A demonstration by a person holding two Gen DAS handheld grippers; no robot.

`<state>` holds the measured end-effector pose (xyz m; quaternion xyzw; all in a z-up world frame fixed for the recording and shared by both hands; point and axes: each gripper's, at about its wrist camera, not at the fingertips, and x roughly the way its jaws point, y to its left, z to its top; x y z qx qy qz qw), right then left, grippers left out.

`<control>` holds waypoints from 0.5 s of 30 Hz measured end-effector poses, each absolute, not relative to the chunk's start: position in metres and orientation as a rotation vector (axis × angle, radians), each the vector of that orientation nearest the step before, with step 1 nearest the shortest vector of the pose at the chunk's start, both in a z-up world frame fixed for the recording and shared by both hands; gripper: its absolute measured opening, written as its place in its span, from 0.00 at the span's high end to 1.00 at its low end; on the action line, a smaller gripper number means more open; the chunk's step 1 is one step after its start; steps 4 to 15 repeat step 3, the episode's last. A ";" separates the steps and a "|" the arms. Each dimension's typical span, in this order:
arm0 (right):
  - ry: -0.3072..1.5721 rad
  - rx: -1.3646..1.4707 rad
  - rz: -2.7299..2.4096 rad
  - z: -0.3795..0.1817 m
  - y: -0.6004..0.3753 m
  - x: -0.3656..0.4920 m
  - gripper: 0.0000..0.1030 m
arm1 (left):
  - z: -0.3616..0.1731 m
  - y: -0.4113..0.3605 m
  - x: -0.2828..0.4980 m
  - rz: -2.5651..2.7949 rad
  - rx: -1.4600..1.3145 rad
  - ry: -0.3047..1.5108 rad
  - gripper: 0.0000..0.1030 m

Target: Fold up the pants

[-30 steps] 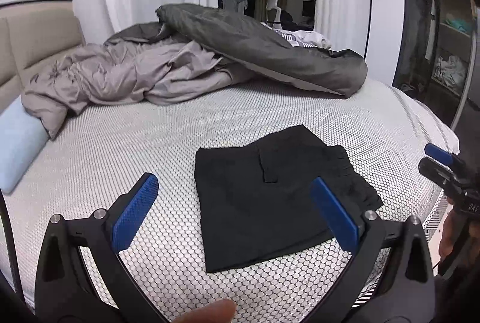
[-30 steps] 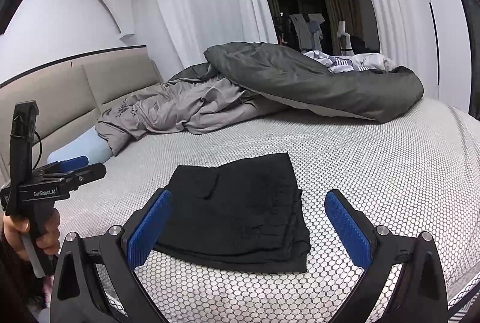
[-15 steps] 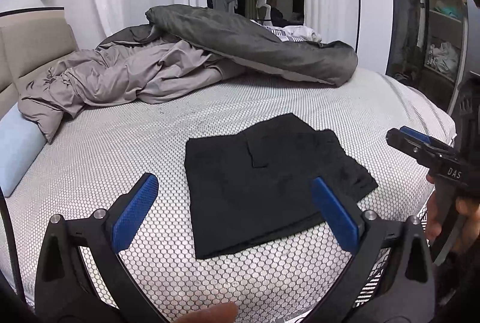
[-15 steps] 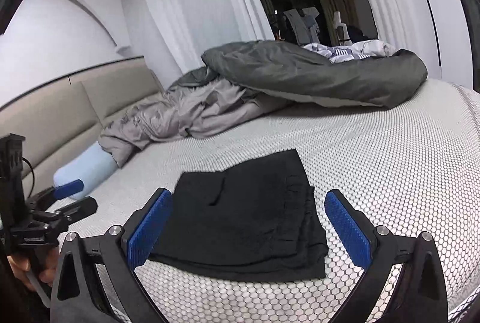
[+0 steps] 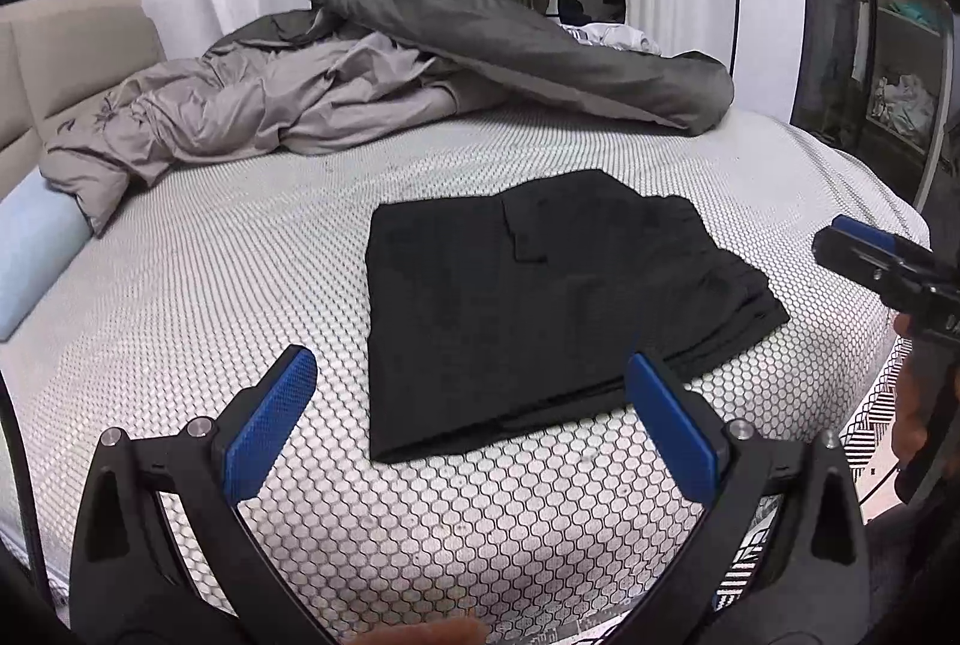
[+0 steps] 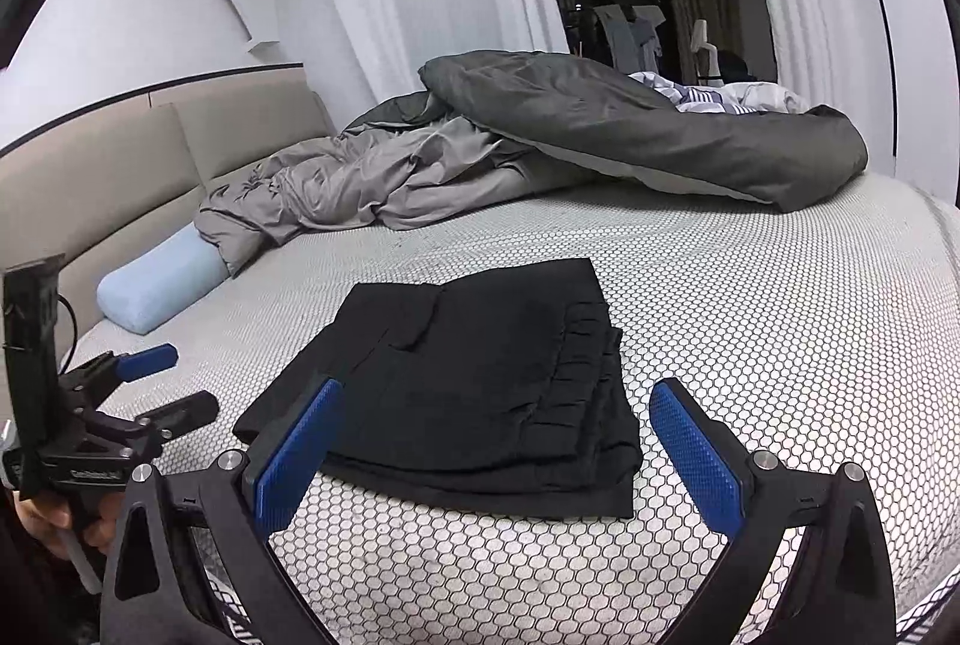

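Observation:
The black pants (image 5: 540, 297) lie folded into a flat rectangle on the white honeycomb-patterned bed (image 5: 210, 285); they also show in the right wrist view (image 6: 474, 381). My left gripper (image 5: 474, 417) is open and empty, held just short of the pants' near edge. My right gripper (image 6: 498, 441) is open and empty, over the pants' near edge. The right gripper also shows at the right edge of the left wrist view (image 5: 870, 249), and the left gripper at the left edge of the right wrist view (image 6: 168, 381).
A rumpled grey duvet (image 5: 270, 105) and dark grey quilt (image 5: 528, 45) are piled at the far side of the bed. A light blue pillow (image 6: 156, 279) lies by the beige headboard (image 6: 120, 165). An open wardrobe (image 5: 888, 63) stands at the right.
Both grippers have drawn back a little from the folded pants and stay open. The pants have not moved.

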<state>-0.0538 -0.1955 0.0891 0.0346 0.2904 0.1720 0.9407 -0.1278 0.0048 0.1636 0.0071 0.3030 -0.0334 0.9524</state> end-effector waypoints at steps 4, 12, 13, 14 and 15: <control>0.593 0.046 0.358 0.089 -0.190 -0.056 0.00 | 0.154 0.006 -0.126 -0.072 0.005 0.629 0.01; 0.593 0.046 0.358 0.089 -0.190 -0.056 0.00 | 0.154 0.006 -0.126 -0.072 0.005 0.629 0.01; 0.593 0.046 0.358 0.089 -0.190 -0.056 0.00 | 0.154 0.006 -0.126 -0.072 0.005 0.629 0.01; 0.593 0.046 0.358 0.089 -0.190 -0.056 0.00 | 0.154 0.006 -0.126 -0.072 0.005 0.629 0.01; 0.593 0.046 0.358 0.089 -0.190 -0.056 0.00 | 0.154 0.006 -0.126 -0.072 0.005 0.629 0.01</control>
